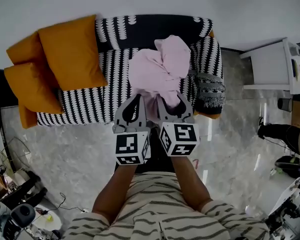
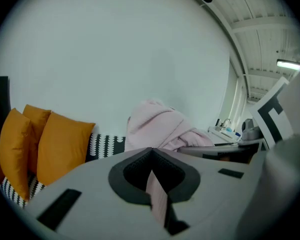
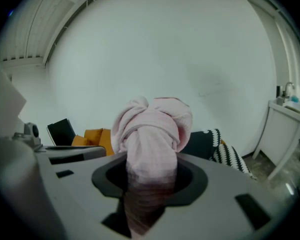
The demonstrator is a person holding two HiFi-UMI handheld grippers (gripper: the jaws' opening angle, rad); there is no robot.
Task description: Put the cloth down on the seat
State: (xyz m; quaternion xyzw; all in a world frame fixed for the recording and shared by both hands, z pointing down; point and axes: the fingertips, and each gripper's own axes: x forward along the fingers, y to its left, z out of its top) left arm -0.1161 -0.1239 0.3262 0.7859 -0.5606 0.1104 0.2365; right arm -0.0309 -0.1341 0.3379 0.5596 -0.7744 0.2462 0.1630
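A pale pink cloth [image 1: 160, 69] hangs bunched in the air above the black-and-white patterned sofa seat [image 1: 110, 91]. Both grippers hold its near end side by side. My left gripper [image 1: 138, 100] is shut on a thin edge of the cloth [image 2: 157, 196], with the rest of it heaped beyond the jaws. My right gripper [image 1: 165, 100] is shut on a thick twisted fold of the cloth [image 3: 150, 149], which rises in a knot-like bundle in front of its camera.
Several orange cushions [image 1: 55, 64] lean at the sofa's left end. A grey knitted cushion [image 1: 210, 91] lies at its right arm. A white side table [image 1: 272, 66] stands to the right. Cables and gear [image 1: 15, 194] clutter the floor at lower left.
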